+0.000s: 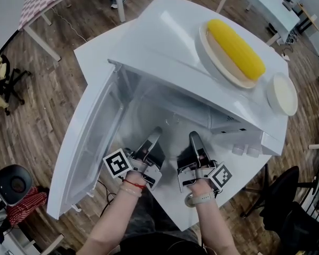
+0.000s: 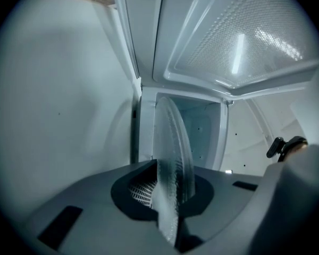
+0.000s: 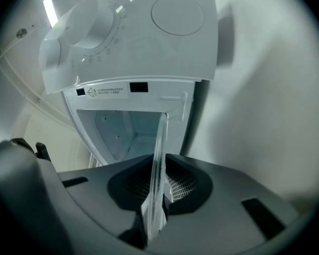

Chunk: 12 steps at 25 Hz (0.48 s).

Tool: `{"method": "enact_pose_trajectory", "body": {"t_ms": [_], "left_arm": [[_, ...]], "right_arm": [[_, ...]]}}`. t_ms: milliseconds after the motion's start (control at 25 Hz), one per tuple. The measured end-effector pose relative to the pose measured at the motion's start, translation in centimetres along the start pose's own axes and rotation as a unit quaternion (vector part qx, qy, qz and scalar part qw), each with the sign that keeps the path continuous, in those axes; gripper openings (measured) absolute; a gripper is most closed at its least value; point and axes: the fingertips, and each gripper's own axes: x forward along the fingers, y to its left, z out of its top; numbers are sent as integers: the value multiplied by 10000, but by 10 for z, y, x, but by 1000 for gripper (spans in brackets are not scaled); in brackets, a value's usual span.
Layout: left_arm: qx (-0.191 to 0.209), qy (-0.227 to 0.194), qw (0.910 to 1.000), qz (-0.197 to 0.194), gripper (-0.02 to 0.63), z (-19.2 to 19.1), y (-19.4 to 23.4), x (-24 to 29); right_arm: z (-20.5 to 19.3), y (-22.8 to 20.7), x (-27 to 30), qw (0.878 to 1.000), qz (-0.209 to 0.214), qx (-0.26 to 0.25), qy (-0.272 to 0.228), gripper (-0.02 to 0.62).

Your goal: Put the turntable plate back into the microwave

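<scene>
Clear textured glass turntable plate (image 2: 173, 153), glossy white microwave (image 1: 165, 36), matt grey plastic jaws, wood-plank floor (image 1: 37, 110)

left hand-held gripper (image 2: 169, 198): jaws clamped on turntable plate (image 2: 173, 142) rim, plate seen edge-on, facing the open microwave (image 2: 204, 129) cavity; perforated door (image 2: 239, 41) overhead.

Your head view is bright, evenly lit from overhead; the white microwave (image 1: 165, 41) top shows soft glare and its cavity looks hazy. Fisheye bends the floor (image 1: 42, 105) at the frame edges. Your gripper views are dimmer, with black vignetted corners. A lamp streak glares on the door (image 2: 239, 52) in the left one. The turntable plate (image 2: 173, 153) rim is blurred close-up in both.
</scene>
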Motion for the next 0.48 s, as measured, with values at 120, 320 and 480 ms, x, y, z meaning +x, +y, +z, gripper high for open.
{"method": "enact_pose_trajectory", "body": {"t_ms": [120, 320, 480], "left_arm": [[-38, -128, 9999, 82, 37, 4, 1, 0], [-18, -214, 9996, 163, 37, 4, -1, 1], [34, -211, 9997, 143, 37, 3, -3, 1]], "right_arm": [[-13, 1, -8, 9995, -107, -159, 251, 52], [-42, 2, -19, 9977, -71, 76, 671, 73], [-49, 5, -21, 9970, 143, 277, 715, 55]]}}
